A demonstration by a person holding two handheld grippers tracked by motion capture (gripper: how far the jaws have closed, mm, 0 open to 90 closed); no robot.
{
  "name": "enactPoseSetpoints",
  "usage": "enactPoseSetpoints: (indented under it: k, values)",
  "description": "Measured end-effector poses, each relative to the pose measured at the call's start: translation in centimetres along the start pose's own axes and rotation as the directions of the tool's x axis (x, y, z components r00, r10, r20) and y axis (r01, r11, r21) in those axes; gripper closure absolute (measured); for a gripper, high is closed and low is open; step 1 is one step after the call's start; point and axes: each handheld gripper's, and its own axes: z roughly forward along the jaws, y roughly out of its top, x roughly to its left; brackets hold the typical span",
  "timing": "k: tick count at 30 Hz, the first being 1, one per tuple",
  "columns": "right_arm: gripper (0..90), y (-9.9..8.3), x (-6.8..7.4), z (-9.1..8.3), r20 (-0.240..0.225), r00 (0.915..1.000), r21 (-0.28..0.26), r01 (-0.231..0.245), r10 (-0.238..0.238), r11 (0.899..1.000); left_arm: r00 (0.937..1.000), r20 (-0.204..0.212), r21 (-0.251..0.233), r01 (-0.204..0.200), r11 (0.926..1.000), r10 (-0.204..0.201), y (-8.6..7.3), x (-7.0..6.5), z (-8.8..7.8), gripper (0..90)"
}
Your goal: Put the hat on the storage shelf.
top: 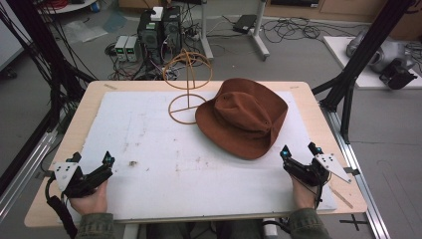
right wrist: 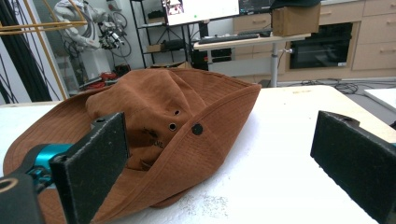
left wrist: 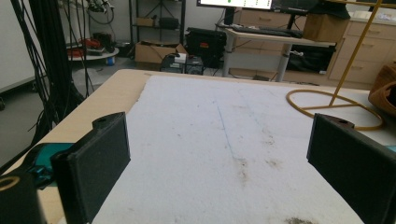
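A brown brimmed hat (top: pixel 242 117) lies on the white mat (top: pixel 149 144), right of centre; the right gripper view shows the hat (right wrist: pixel 154 135) close ahead, its brim reaching toward the jaws. A golden wire hat stand (top: pixel 187 84) rises just left of the hat, and its ring base (left wrist: pixel 334 108) appears far right in the left gripper view. My left gripper (top: pixel 92 159) rests open at the mat's near left corner with nothing between its jaws. My right gripper (top: pixel 300 150) is open at the near right, just short of the brim.
The wooden table (top: pixel 89 99) frames the mat. Black frame posts (top: pixel 363 55) stand at both sides. Computers and cables (top: pixel 157 32) crowd the floor beyond the far edge. A few dirt specks (top: pixel 133 163) mark the mat.
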Motion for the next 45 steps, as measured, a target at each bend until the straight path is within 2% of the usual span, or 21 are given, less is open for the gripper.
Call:
enactPoseSetpoints:
  k: [13, 19, 23, 24, 26, 27, 28, 29, 30, 31, 34, 35, 36, 37, 38, 39, 40, 42, 43, 44, 45]
  values:
    - [3.6, 2.8, -0.2, 0.5, -0.068, 0.9969, 0.021, 0.042, -0.040, 0.999, 0.9999, -0.001, -0.009, 0.013, 0.9999, -0.013, 0.2, 0.3, -0.5, 6.2]
    - [3.6, 5.1, -0.5, 2.2, -0.087, 0.9947, 0.071, 0.061, -0.055, 0.996, 0.9998, 0.008, -0.012, 0.019, 0.9997, -0.019, 0.2, 0.3, -0.5, 6.2]
    - [3.6, 7.7, 0.1, 4.8, -0.165, 0.9755, 0.171, 0.173, -0.145, 0.970, 0.9997, 0.009, -0.007, 0.022, 0.9997, -0.022, 0.2, 0.4, -0.4, 6.2]
    - [3.6, 7.7, 0.1, 4.8, -0.165, 0.9755, 0.171, 0.173, -0.145, 0.970, 0.9997, 0.009, -0.005, 0.025, 0.9997, -0.025, 0.1, 0.4, -0.4, 6.2]
    - [3.6, 8.9, 0.7, 6.8, -0.238, 0.9501, 0.256, 0.262, -0.201, 0.930, 0.9996, 0.009, -0.006, 0.026, 0.9997, -0.026, 0.1, 0.5, -0.4, 6.2]
    - [3.6, 8.9, 0.7, 6.8, -0.238, 0.9501, 0.256, 0.262, -0.201, 0.930, 0.9995, 0.010, -0.005, 0.029, 0.9996, -0.029, 0.1, 0.5, -0.4, 6.2]
    - [3.6, 9.4, 1.1, 8.2, -0.286, 0.9252, 0.305, 0.334, -0.249, 0.892, 0.9992, 0.015, -0.005, 0.038, 0.9993, -0.038, 0.1, 0.5, -0.4, 6.2]
    - [3.6, 9.4, 1.1, 8.2, -0.286, 0.9252, 0.305, 0.334, -0.249, 0.892, 0.9992, 0.015, -0.005, 0.038, 0.9993, -0.038, 0.1, 0.5, -0.4, 6.2]
    - [3.7, 9.6, 1.4, 8.8, -0.309, 0.9108, 0.321, 0.371, -0.274, 0.871, 0.9990, 0.017, -0.004, 0.040, 0.9992, -0.040, 0.2, 0.5, -0.4, 6.2]
    - [3.8, 9.5, 1.9, 10.1, -0.345, 0.8864, 0.352, 0.427, -0.309, 0.833, 0.9991, 0.018, -0.004, 0.039, 0.9992, -0.039, 0.1, 0.5, -0.4, 6.2]
    - [3.8, 8.8, 2.4, 12.1, -0.406, 0.8436, 0.402, 0.510, -0.351, 0.760, 0.9992, 0.019, -0.002, 0.034, 0.9994, -0.034, 0.1, 0.5, -0.4, 6.2]
    - [3.8, 8.8, 2.4, 12.1, -0.406, 0.8436, 0.402, 0.510, -0.351, 0.760, 0.9992, 0.019, 0.001, 0.035, 0.9994, -0.035, 0.1, 0.5, -0.4, 6.2]
    - [3.8, 8.1, 2.6, 13.3, -0.435, 0.8253, 0.440, 0.544, -0.360, 0.715, 0.9993, 0.018, 0.000, 0.034, 0.9994, -0.034, 0.1, 0.5, -0.4, 6.2]
    - [3.8, 7.7, 2.7, 13.9, -0.448, 0.8161, 0.452, 0.559, -0.364, 0.695, 0.9992, 0.018, -0.003, 0.035, 0.9994, -0.035, 0.1, 0.5, -0.4, 6.2]
    - [3.8, 7.3, 2.7, 14.4, -0.456, 0.8106, 0.463, 0.569, -0.367, 0.680, 0.9992, 0.018, -0.003, 0.035, 0.9994, -0.035, 0.1, 0.5, -0.4, 6.2]
    - [3.8, 7.3, 2.7, 14.4, -0.456, 0.8106, 0.463, 0.569, -0.367, 0.680, 0.9992, 0.018, -0.002, 0.035, 0.9994, -0.035, 0.1, 0.5, -0.4, 6.2]
    - [3.8, 6.6, 2.6, 15.3, -0.473, 0.7961, 0.478, 0.592, -0.377, 0.649, 0.9992, 0.017, -0.001, 0.035, 0.9994, -0.035, 0.1, 0.6, -0.4, 6.2]
    - [4.1, 5.8, 2.6, 15.9, -0.486, 0.7923, 0.505, 0.599, -0.368, 0.621, 0.9991, 0.017, -0.002, 0.039, 0.9992, -0.039, 0.1, 0.6, -0.4, 6.2]
    - [4.1, 5.8, 2.6, 15.9, -0.486, 0.7923, 0.505, 0.599, -0.368, 0.621, 0.9991, 0.017, -0.002, 0.039, 0.9992, -0.039, 0.1, 0.6, -0.4, 6.2]
    - [4.6, 5.1, 2.6, 16.5, -0.503, 0.7854, 0.526, 0.609, -0.361, 0.593, 0.9991, 0.016, -0.003, 0.038, 0.9993, -0.038, 0.1, 0.6, -0.4, 6.2]
    - [4.6, 4.8, 2.7, 16.7, -0.506, 0.7787, 0.531, 0.620, -0.371, 0.578, 0.9992, 0.016, -0.005, 0.037, 0.9993, -0.037, 0.1, 0.6, -0.4, 6.2]
